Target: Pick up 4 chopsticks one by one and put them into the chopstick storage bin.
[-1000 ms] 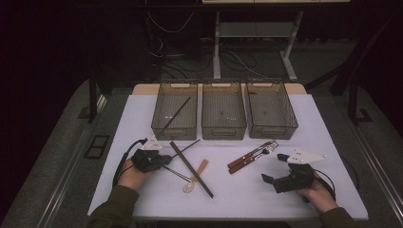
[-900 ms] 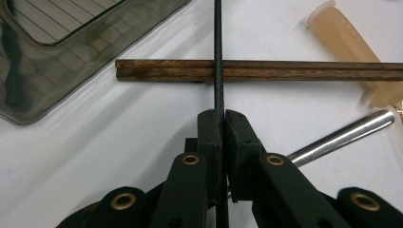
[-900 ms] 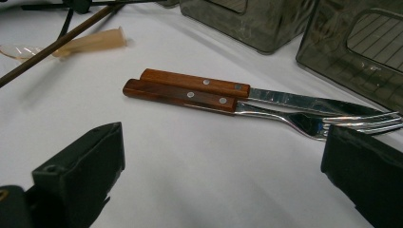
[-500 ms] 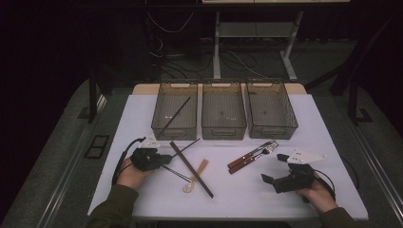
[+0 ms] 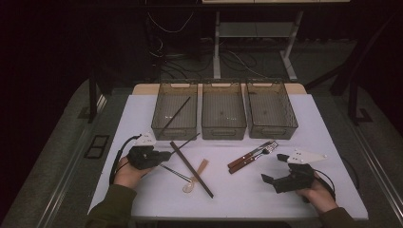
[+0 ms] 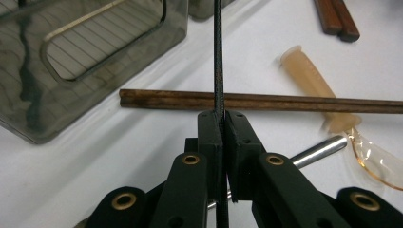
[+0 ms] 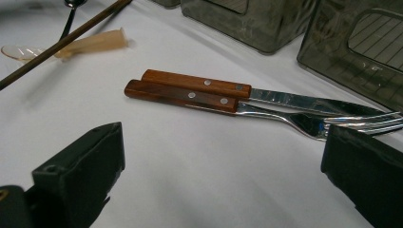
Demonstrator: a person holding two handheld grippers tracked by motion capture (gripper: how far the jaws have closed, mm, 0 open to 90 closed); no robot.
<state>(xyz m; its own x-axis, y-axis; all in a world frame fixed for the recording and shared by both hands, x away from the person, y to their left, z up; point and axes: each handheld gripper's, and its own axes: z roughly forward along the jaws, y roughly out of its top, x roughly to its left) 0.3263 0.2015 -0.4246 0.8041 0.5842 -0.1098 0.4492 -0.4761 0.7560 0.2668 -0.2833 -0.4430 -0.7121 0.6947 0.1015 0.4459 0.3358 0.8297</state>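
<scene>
Left gripper view shows the thin black chopstick (image 6: 218, 57) pinched between the two jaws of the left gripper (image 6: 221, 128), which are pressed together on it; the stick runs straight up the frame, crossing over a brown wooden chopstick (image 6: 285, 102) lying on the white table (image 6: 119, 156). Just beyond lie a clear plastic spoon (image 6: 328, 109) and a metal handle (image 6: 318, 151). High view places this gripper (image 5: 164, 155) at the table's left, in front of the leftmost of three grey bins (image 5: 174, 111), which holds another dark stick (image 5: 175, 115). Right gripper view shows its own jaws spread wide apart, holding nothing, with a wooden-handled knife (image 7: 228, 89) and fork (image 7: 247, 107) lying side by side, touching, between them farther off.
</scene>
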